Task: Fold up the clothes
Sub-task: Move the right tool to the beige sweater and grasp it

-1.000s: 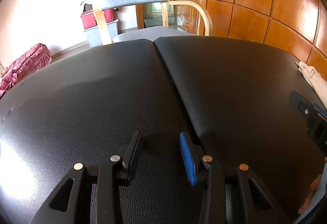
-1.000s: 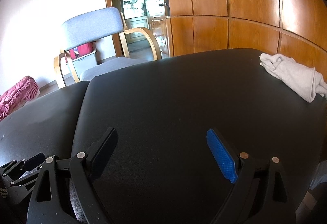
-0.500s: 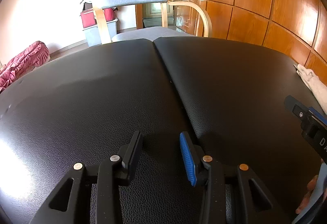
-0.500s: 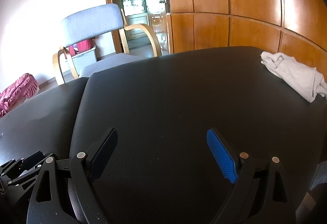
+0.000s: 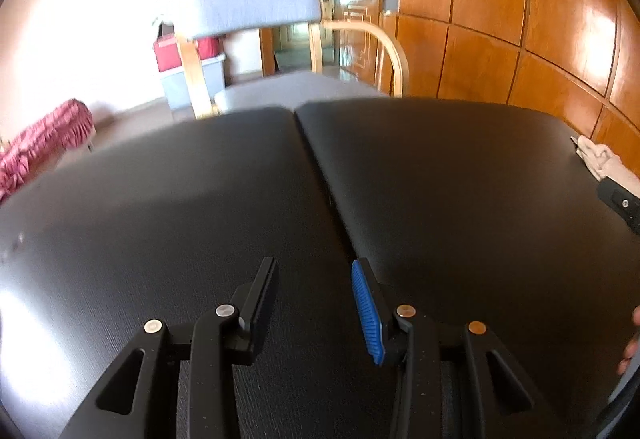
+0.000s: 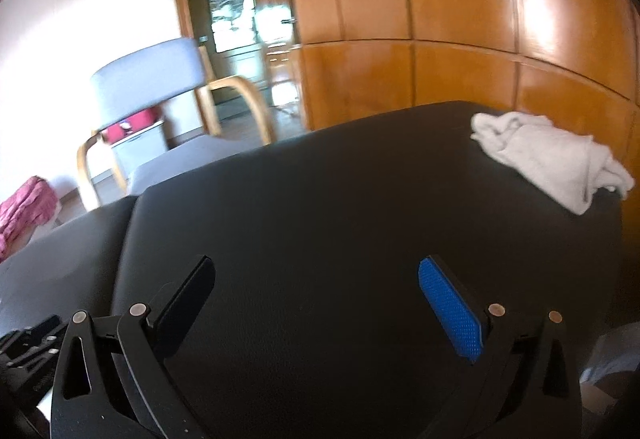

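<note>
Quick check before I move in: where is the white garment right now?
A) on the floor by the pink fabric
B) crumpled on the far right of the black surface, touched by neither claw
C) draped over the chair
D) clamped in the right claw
B: the white garment lies bunched on the black surface, well beyond the open, empty right claw; the left claw is also open and empty.
</note>
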### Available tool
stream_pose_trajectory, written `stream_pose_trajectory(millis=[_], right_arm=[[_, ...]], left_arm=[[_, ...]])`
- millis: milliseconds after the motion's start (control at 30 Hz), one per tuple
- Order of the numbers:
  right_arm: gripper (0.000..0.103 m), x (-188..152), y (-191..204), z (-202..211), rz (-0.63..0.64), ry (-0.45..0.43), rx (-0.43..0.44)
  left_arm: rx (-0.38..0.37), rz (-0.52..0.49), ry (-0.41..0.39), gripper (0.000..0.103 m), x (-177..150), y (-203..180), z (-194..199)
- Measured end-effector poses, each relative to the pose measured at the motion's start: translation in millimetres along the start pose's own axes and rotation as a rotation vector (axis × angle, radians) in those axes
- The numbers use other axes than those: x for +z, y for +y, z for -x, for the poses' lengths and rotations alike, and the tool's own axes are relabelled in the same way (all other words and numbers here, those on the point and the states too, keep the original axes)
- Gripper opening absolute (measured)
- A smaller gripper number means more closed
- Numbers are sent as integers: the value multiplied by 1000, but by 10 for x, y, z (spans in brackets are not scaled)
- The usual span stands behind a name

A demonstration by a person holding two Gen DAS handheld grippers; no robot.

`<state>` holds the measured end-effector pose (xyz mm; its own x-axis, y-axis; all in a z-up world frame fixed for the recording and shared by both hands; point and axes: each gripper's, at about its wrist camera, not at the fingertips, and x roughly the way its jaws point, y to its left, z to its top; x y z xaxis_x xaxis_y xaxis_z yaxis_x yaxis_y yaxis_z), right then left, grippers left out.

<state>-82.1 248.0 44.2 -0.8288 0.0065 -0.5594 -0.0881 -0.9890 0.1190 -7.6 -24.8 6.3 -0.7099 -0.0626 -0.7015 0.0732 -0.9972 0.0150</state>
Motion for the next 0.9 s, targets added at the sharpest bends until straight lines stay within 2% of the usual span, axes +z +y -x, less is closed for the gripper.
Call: stream_pose_trajectory(millis=[133, 300, 600, 767, 900], right_arm=[[103, 88, -217, -71, -25, 3, -62], [103, 187, -456, -174, -32, 27, -95], [103, 476, -995, -434, 21, 39, -210], [103, 644, -1550, -718, -29, 72, -274], [103, 818, -2190, -898, -123, 78, -416]], left_arm=[[3, -27, -20, 38, 61, -49, -50], [7, -62, -44, 38, 138, -109, -113], [-6, -79, 18, 38, 146, -155, -290], [-6, -75, -20, 38, 114, -170, -242], [-12, -62, -52, 38, 100, -140, -187]])
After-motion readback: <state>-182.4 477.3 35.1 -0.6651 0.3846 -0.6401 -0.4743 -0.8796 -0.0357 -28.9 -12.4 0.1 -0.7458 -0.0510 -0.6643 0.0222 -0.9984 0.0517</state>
